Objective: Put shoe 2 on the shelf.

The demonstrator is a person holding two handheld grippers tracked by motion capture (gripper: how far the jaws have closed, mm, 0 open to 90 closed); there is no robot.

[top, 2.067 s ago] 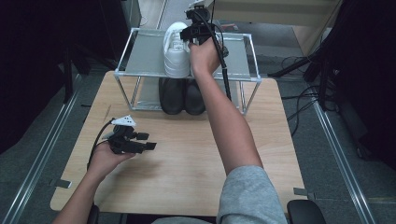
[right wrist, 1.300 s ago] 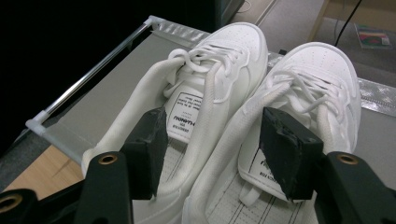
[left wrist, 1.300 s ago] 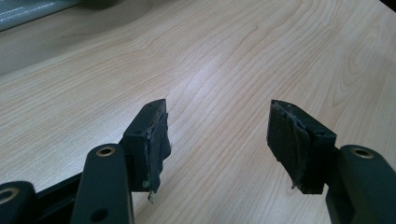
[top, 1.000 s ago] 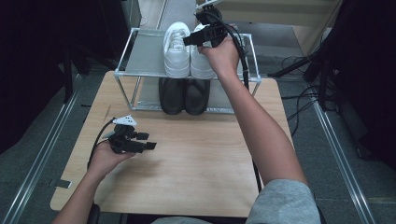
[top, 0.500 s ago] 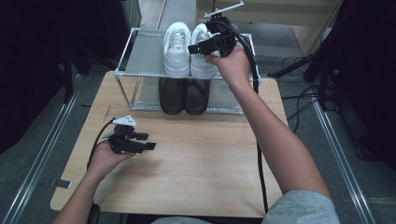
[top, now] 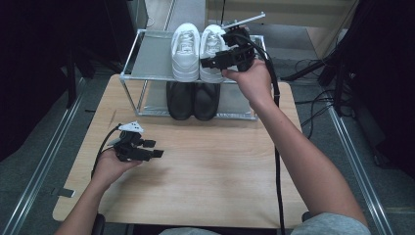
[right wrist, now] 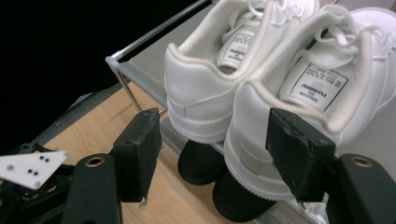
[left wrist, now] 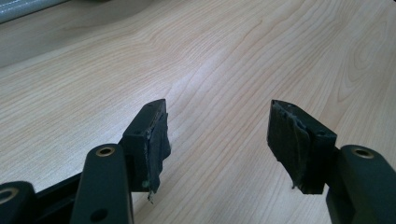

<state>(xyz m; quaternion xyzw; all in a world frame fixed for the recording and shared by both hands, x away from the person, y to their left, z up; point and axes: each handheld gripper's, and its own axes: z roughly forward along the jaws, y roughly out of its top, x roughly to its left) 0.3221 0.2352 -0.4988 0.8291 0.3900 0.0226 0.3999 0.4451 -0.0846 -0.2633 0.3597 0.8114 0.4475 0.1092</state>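
At lower left the left gripper point(top: 155, 153) is rested wide-jawed on the table point(top: 220, 166), while at upper centre the right gripper point(top: 208, 62), jaws wide, is held by the shelved white shoes point(top: 213, 46), apparently released; withdrawal seems next.

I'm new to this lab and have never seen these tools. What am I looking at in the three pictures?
A person sits at a wooden table with a hand-held gripper in each hand. The high view looks down from above. The other two come from cameras riding on each gripper, looking along its black jaws. The left gripper rests low over bare wood, jaws open, holding nothing. The right gripper is at a metal shoe rack, jaws open behind the heels of the white sneakers on the top shelf. Black shoes sit on the shelf beneath.
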